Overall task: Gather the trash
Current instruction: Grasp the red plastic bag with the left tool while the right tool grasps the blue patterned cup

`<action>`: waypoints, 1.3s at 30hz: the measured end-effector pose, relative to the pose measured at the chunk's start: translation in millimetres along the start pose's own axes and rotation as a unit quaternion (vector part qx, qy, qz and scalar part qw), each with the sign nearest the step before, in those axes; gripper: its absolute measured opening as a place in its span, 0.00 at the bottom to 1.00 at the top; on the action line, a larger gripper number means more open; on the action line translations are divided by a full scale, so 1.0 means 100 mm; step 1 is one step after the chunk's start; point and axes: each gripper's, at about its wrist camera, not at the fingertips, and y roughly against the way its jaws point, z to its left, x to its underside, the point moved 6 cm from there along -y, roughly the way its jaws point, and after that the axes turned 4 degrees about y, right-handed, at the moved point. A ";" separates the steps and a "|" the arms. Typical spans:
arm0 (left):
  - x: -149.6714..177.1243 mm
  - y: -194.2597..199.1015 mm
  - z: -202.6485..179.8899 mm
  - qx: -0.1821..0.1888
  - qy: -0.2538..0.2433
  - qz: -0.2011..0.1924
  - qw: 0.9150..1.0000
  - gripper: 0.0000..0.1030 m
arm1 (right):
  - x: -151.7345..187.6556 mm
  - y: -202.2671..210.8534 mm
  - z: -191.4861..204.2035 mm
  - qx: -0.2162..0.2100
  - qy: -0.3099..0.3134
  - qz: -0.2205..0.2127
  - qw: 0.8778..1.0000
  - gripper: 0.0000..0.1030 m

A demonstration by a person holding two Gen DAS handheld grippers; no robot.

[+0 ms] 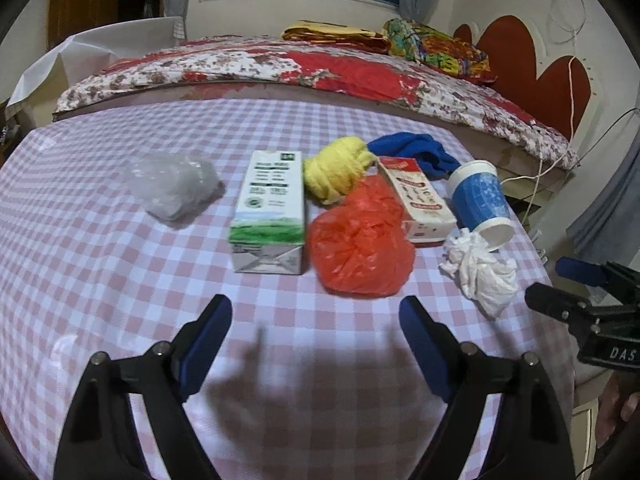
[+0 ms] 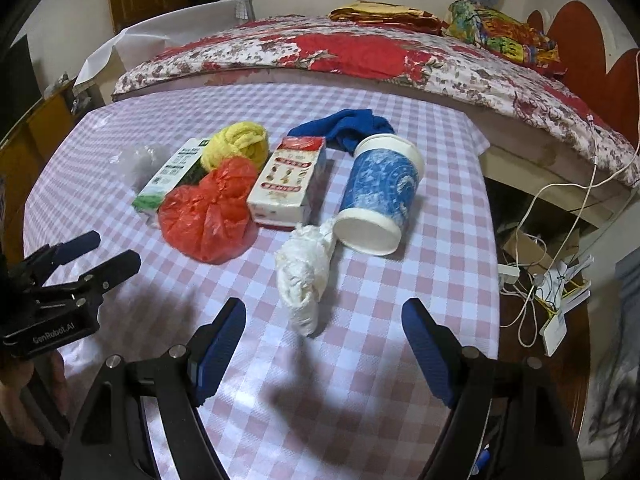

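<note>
Both the left gripper (image 1: 316, 320) and right gripper (image 2: 324, 322) are spread wide and hold nothing, so picking up has not begun. The white tissue ball (image 2: 302, 276) lies on the table (image 2: 400, 300) just ahead (nearest trash), so I think the right one should drop and pinch it

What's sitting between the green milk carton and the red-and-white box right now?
The crumpled orange plastic bag fills the gap between the green milk carton and the red-and-white box, with the yellow cloth behind it; the left wrist view shows this best.
</note>
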 end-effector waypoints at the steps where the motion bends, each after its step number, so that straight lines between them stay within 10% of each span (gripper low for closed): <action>1: -0.01 -0.02 -0.03 0.003 -0.002 0.001 1.000 0.81 | -0.01 -0.01 -0.04 0.002 -0.005 0.000 1.000 0.79; 29: -0.26 -0.78 -0.35 0.005 -0.015 0.028 0.999 0.64 | -0.52 -0.89 -0.57 -0.037 -0.096 0.012 0.995 0.76; 32: -0.25 -0.81 -0.34 0.008 -0.014 0.029 0.999 0.55 | -0.50 -0.93 -0.58 -0.057 -0.107 0.016 0.992 0.60; 39: -0.28 -0.72 -0.35 0.022 -0.010 0.020 1.000 0.28 | -0.46 -0.77 -0.59 -0.052 -0.105 -0.002 0.993 0.59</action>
